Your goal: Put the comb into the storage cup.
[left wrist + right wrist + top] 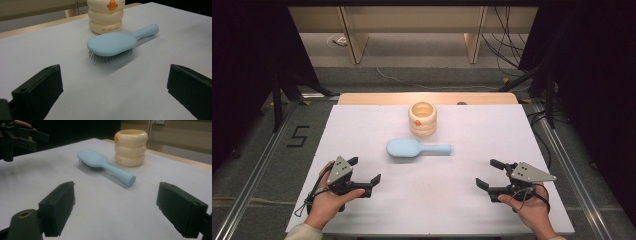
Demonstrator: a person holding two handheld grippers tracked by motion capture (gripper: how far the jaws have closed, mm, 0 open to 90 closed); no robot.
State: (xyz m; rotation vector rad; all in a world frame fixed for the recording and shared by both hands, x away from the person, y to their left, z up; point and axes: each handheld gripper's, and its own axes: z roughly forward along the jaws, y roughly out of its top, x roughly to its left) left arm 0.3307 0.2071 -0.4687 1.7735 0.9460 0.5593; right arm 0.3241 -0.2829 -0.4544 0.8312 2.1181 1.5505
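Though bristles (pixel 110 57) down, perhaps wire pins

A lab recording bay: black curtains (pixel 252 60) flank the white tabletop (pixel 362 125) (floor marked "5" (pixel 298 136)), with loose cables (pixel 507 45) beyond its far edge.

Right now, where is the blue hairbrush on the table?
In the high view the hairbrush lies bristles down near the middle of the white table, just in front of the cream holder, with its handle pointing to the right.
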